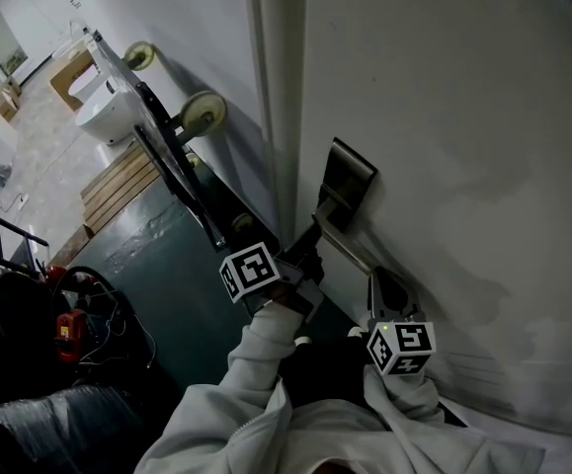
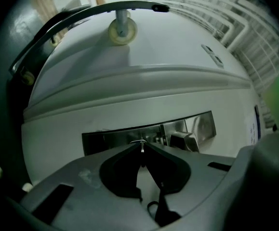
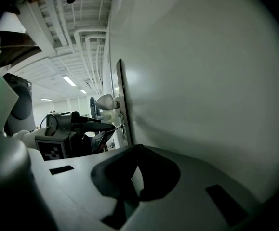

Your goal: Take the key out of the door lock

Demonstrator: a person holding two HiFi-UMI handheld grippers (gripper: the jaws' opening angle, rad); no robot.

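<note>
In the left gripper view a thin silver key (image 2: 142, 146) stands edge-on between the dark pads of my left gripper (image 2: 142, 150), which is shut on it. Just behind the key is the steel lock plate (image 2: 129, 136) with the door handle (image 2: 185, 140) at its right. From the head view, my left gripper (image 1: 314, 238) reaches the lock plate (image 1: 351, 179) under the handle (image 1: 348, 242); the key is hidden there. My right gripper (image 1: 380, 278) hangs beside the white door (image 1: 444, 117), below the handle. Its jaws (image 3: 136, 149) are shut with nothing between them.
A black-framed trolley with cream wheels (image 1: 204, 113) leans on the wall left of the door. A dark green platform (image 1: 167, 255) lies below it, and cables and a red tool (image 1: 66, 330) sit at the lower left. The right gripper view shows the left gripper (image 3: 74, 125) at the plate's edge.
</note>
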